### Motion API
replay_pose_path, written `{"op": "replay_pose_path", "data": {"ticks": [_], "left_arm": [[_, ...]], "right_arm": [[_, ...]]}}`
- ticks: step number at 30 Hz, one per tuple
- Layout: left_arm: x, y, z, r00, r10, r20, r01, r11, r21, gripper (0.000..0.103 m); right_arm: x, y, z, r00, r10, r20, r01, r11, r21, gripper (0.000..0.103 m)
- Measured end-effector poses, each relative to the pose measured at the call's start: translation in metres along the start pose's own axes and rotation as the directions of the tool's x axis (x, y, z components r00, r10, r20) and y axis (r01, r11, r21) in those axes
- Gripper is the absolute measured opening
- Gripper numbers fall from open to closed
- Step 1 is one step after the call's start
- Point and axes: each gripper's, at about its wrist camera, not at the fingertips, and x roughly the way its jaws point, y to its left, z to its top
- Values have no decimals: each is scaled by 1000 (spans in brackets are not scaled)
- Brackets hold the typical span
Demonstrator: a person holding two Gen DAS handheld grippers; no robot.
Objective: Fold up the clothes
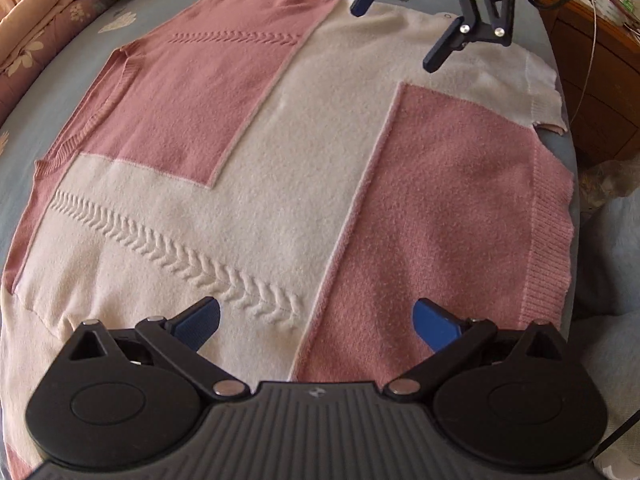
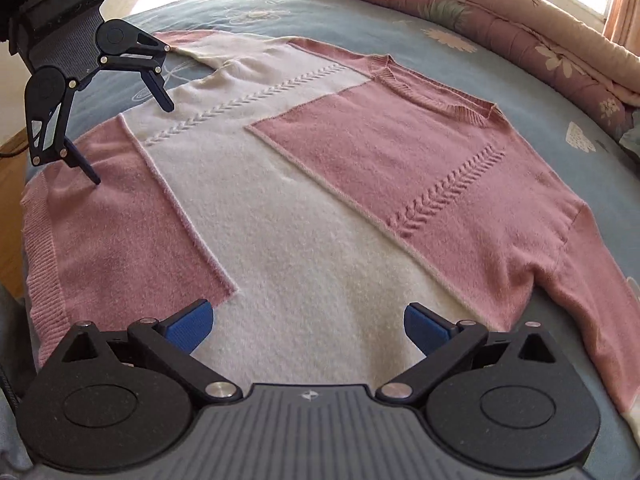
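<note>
A: Entry. The sweater point(image 2: 320, 200) lies spread flat, front up, on the bed point(image 2: 500, 92), body and both sleeves out, no fold visible. It could equally be laid out for folding or opened out again; one moment does not settle it.

B: Grippers?

A: The left gripper point(image 1: 316, 320) hovers over the sleeve-side half, fingers wide apart, holding nothing. The right gripper point(image 2: 306, 320) hovers near the ribbed hem point(image 2: 42, 248), fingers likewise spread and empty. One left fingertip may touch the pink panel in the right wrist view; contact is hard to confirm.

B: Why so placed?

A: Judged: opposite sides give each gripper an edge to lift.

B: Material?

A: Soft, fuzzy knit in pink and cream blocks, raised chevron braids, ribbed collar point(image 2: 432, 96). Likely limp and clingy. The bed sheet is smooth blue-grey, flower-printed; a quilt point(image 2: 500, 20) lies bunched beyond.
</note>
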Motion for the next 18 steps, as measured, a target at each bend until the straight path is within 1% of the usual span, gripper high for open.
{"op": "replay_pose_path", "data": {"ticks": [4, 6, 9, 10, 13, 14, 16, 17, 18], "left_arm": [[-4, 2, -8, 1000, -11, -15, 11, 1000, -24, 102], [-7, 2, -12, 1000, -17, -23, 16, 999, -36, 102], [-11, 4, -18, 999, -26, -34, 24, 998, -55, 102], [-12, 4, -21, 999, -28, -38, 26, 998, -61, 102], [-16, 5, -27, 998, -37, -49, 33, 996, -80, 102], [-17, 6, -29, 998, -40, -53, 36, 996, -87, 102], [-19, -10, -19, 999, -53, -14, 52, 998, -20, 102], [-17, -18, -15, 998, -66, -3, 66, 998, 10, 102], [-15, -24, -14, 997, -77, -5, 77, 997, 28, 102]], "right_arm": [[20, -8, -1, 999, 30, -15, -30, 999, -16, 103], [14, -13, -12, 999, 13, -36, -13, 1000, -15, 103], [-3, -22, -32, 997, -6, -77, 10, 998, 57, 103], [-8, -23, -36, 996, -13, -93, 19, 998, 64, 103], [-17, -12, -32, 991, -38, -127, 41, 999, 19, 103], [-19, -5, -27, 992, -31, -121, 31, 1000, -5, 103], [-20, 16, -17, 997, 21, -71, -26, 997, -74, 103], [-18, 27, -12, 997, 53, -61, -59, 992, -111, 103], [-13, 39, -10, 994, 84, -70, -94, 985, -147, 103]]}}
